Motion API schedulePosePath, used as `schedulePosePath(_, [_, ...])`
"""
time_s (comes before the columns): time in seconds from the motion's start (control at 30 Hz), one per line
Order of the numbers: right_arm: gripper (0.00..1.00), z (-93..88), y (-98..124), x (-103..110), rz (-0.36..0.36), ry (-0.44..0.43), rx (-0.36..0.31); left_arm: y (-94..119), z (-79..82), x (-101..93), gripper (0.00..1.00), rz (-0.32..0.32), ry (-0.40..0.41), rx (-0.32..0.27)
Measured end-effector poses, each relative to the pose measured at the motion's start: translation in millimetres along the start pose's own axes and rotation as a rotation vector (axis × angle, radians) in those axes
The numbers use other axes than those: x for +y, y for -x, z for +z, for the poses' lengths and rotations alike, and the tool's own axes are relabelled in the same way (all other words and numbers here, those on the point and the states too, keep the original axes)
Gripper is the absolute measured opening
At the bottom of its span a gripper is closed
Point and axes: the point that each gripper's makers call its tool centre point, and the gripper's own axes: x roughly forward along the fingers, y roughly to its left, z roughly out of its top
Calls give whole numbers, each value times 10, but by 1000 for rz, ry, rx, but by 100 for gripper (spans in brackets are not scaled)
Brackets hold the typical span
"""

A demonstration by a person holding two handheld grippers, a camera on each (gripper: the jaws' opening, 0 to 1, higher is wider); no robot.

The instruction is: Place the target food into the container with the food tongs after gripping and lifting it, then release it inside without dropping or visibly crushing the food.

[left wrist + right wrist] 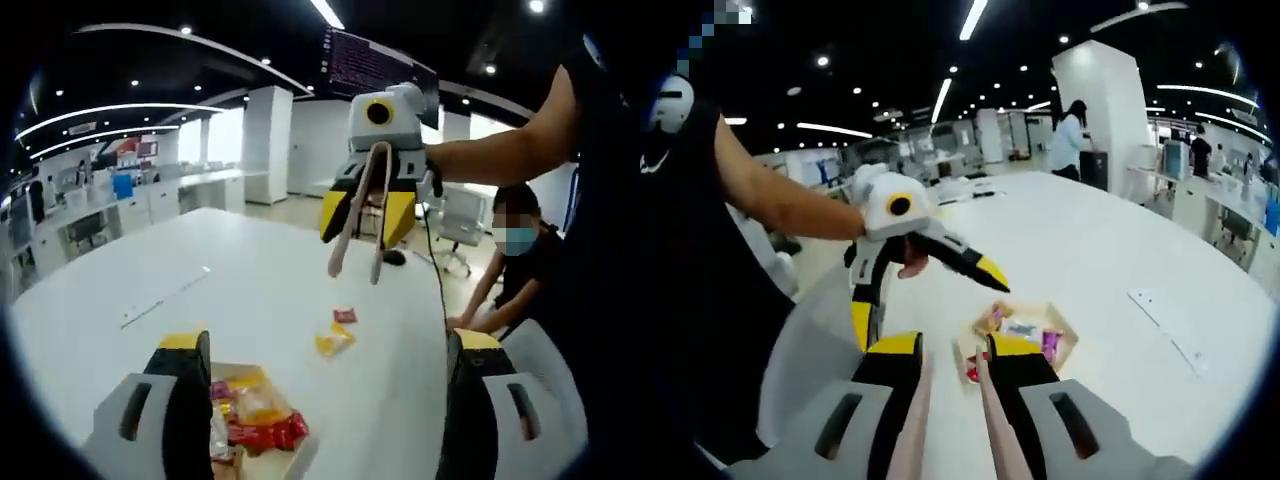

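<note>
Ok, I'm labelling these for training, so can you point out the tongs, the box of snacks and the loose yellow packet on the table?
tongs (357, 215), left gripper view, on the left arm.
box of snacks (1064, 335), right gripper view, on its right rim.
yellow packet (333, 341), left gripper view, on its middle.

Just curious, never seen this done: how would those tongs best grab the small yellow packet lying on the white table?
Probably from above, across its narrow middle. The small yellow packet lies flat on the white table, apart from the small red packet beside it, so the beige food tongs, held in the right gripper, could straddle its sides. A gentle squeeze seems wise.
</note>
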Motion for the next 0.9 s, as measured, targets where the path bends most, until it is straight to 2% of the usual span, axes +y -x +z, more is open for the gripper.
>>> schedulePosePath(0.1, [25, -55, 41, -68, -26, 3, 17, 229, 38, 149, 99, 65, 42, -47])
schedulePosePath(0.13, [25, -95, 57, -103, -40, 6, 30, 344, 38, 224, 99, 106, 36, -64])
schedulePosePath(0.2, [25, -188, 83, -142, -53, 19, 61, 518, -30, 290, 99, 159, 17, -72])
schedulePosePath(0.3, [25, -304, 124, -209, -79, 23, 87, 773, -245, 375, 100, 238, 32, -56])
schedulePosePath(0.57, [26, -522, 266, -347, -138, 35, 140, 1247, -642, 304, 100, 315, 7, -15])
schedulePosePath(0.63, [26, -592, 300, -369, -148, 38, 163, 1361, -758, 271, 100, 329, 27, -5])
schedulePosePath(0.8, [26, -743, 346, -423, -182, 27, 202, 1481, -935, 187, 100, 348, 43, -16])
schedulePosePath(0.9, [26, -785, 370, -439, -198, 24, 210, 1499, -1103, 122, 100, 354, 48, 8])
